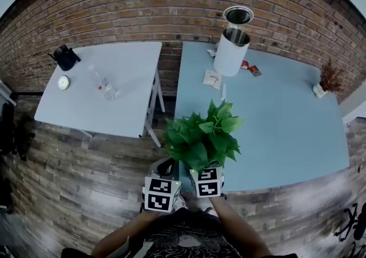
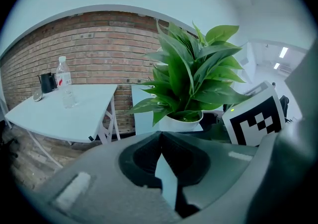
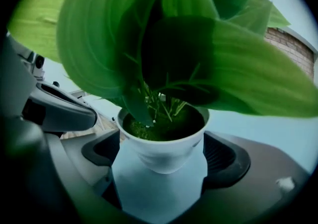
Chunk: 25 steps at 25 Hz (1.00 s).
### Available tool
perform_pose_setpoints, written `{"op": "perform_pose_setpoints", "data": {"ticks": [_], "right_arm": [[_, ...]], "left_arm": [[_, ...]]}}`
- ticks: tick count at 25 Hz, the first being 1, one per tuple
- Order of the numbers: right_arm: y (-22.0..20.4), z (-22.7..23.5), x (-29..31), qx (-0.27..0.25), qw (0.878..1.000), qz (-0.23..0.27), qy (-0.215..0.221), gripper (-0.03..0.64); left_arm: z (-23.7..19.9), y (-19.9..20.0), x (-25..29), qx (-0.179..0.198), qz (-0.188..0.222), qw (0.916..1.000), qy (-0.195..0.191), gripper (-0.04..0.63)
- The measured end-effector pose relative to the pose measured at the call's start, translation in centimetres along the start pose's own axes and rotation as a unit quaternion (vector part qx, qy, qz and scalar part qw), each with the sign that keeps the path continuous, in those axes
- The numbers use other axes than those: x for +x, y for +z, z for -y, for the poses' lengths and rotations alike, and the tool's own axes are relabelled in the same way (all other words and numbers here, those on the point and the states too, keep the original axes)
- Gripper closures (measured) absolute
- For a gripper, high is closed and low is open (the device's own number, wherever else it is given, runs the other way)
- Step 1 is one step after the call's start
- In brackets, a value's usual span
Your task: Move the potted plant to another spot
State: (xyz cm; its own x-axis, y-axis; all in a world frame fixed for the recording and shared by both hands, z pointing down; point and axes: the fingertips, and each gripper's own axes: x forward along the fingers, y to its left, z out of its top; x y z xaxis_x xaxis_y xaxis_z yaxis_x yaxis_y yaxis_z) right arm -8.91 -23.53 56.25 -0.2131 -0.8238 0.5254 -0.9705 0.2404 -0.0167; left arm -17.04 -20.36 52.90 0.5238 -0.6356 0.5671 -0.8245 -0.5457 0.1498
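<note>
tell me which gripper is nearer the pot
Right. The pot sits between the open fingers of the right gripper; the left gripper is shut, with the pot ahead to its right.

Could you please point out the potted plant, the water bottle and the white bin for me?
potted plant (image 3: 164,152): right gripper view, on the white pot's front wall.
water bottle (image 1: 104,86): head view, on the bottle's middle.
white bin (image 1: 231,54): head view, on its side wall.

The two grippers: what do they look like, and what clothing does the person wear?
Both the left gripper and the right gripper have grey moulded bodies with dark, rounded pads. Each carries a white cube printed with black square markers. No cables show. The person wears a dark, pale-patterned top; forearms are uncovered.
</note>
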Motion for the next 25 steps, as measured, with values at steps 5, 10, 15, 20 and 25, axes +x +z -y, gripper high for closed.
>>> {"op": "perform_pose_setpoints", "data": {"ticks": [5, 10, 15, 20, 25], "right_arm": [[-0.1, 0.3, 0.4, 0.005, 1.000, -0.006, -0.012, 0.098], [-0.4, 1.7, -0.1, -0.001, 1.000, -0.011, -0.013, 0.144], [-0.3, 1.0, 0.1, -0.005, 1.000, -0.011, -0.011, 0.147], [-0.4, 1.6, -0.1, -0.005, 1.000, -0.010, -0.004, 0.149], [-0.6, 2.1, -0.2, -0.008, 1.000, -0.006, -0.003, 0.149]], "left_arm": [[0.4, 0.0, 0.4, 0.002, -0.001, 0.9999, -0.017, 0.597], [1.9, 0.3, 1.4, -0.002, 0.001, 0.9997, -0.025, 0.597], [1.6, -0.4, 1.4, -0.006, -0.003, 0.9994, -0.033, 0.597], [2.8, -0.5, 1.9, -0.006, -0.003, 0.9994, -0.034, 0.597], [3.1, -0.7, 2.5, -0.007, -0.003, 0.9996, -0.028, 0.597]]}}
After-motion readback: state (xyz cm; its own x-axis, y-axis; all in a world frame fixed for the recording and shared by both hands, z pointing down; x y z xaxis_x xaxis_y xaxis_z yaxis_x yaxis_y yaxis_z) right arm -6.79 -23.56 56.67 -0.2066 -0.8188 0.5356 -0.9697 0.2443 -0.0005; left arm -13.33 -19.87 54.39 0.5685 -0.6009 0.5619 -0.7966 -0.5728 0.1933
